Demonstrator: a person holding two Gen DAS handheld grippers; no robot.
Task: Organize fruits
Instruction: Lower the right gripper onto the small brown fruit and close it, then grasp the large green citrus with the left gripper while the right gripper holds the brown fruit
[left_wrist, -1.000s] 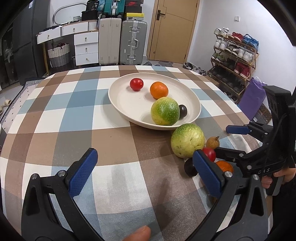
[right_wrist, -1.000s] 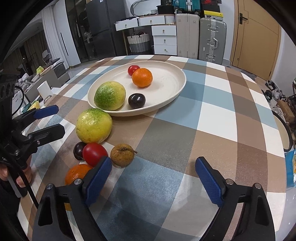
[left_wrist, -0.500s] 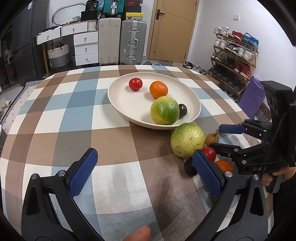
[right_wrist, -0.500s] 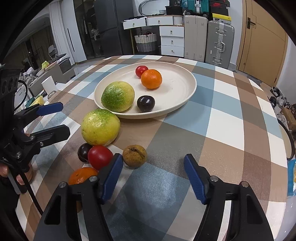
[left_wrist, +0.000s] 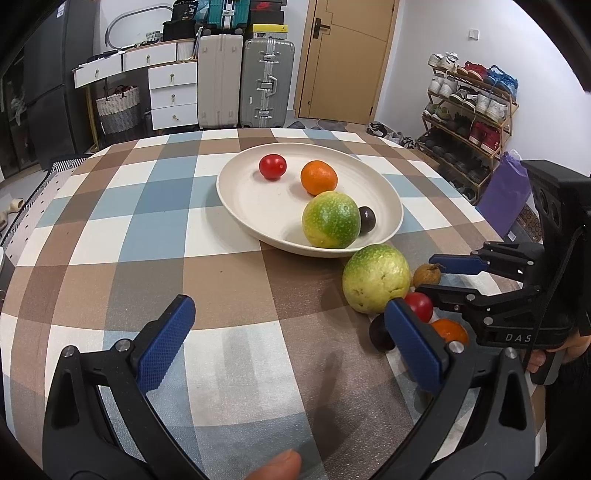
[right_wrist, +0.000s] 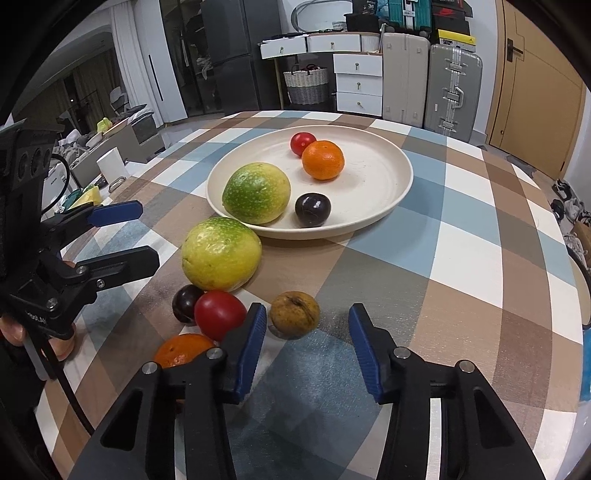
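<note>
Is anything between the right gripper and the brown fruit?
Nothing visible. The right gripper, jaws closing, has the brown fruit just ahead of its tips, not yet pressed; the tomato sits outside its left finger.

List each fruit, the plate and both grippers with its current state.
plate: holds four fruits
small brown fruit: on cloth, between the right jaws, untouched
red tomato: on cloth, outside plate
large yellow-green fruit: on cloth, beside plate
right gripper: jaws closing
left gripper: open, empty
</note>
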